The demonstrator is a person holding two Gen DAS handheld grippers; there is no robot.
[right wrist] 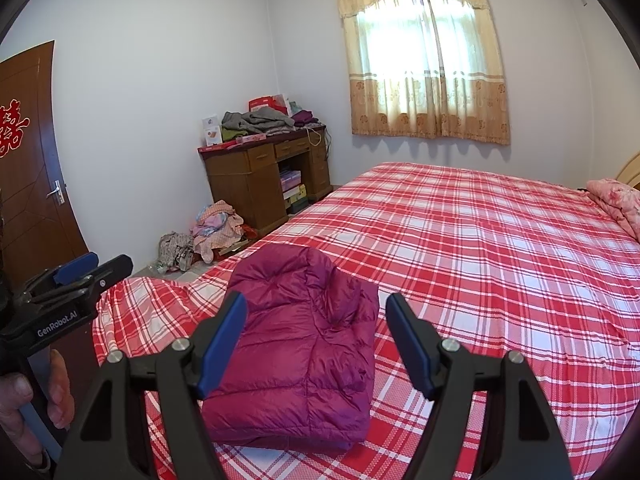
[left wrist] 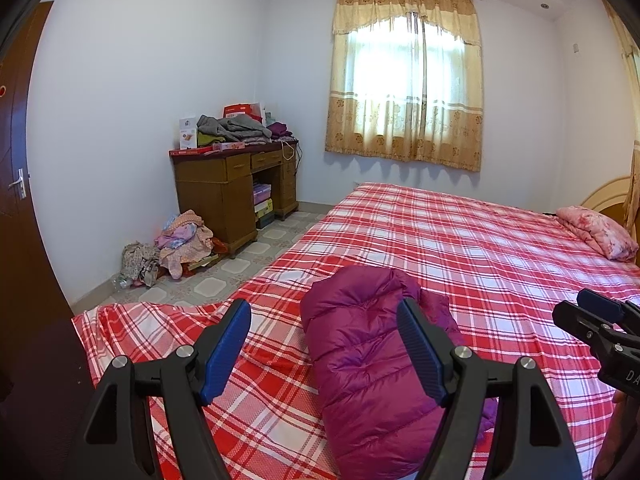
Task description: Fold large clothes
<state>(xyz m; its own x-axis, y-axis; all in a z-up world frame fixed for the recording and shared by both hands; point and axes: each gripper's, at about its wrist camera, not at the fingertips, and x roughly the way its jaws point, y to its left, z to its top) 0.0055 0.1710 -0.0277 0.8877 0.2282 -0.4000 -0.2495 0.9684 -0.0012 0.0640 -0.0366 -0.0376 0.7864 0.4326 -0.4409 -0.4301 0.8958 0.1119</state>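
From your left wrist, the left tongs (left wrist: 324, 354) hang spread and empty over the near end of the bed (left wrist: 500, 248); the purple jacket (left wrist: 360, 364) lies there already folded into a compact bundle

From your right wrist, the right tongs (right wrist: 316, 344) are spread too, holding nothing; the puffy, quilted jacket looks finished, edges roughly squared, so little seems left
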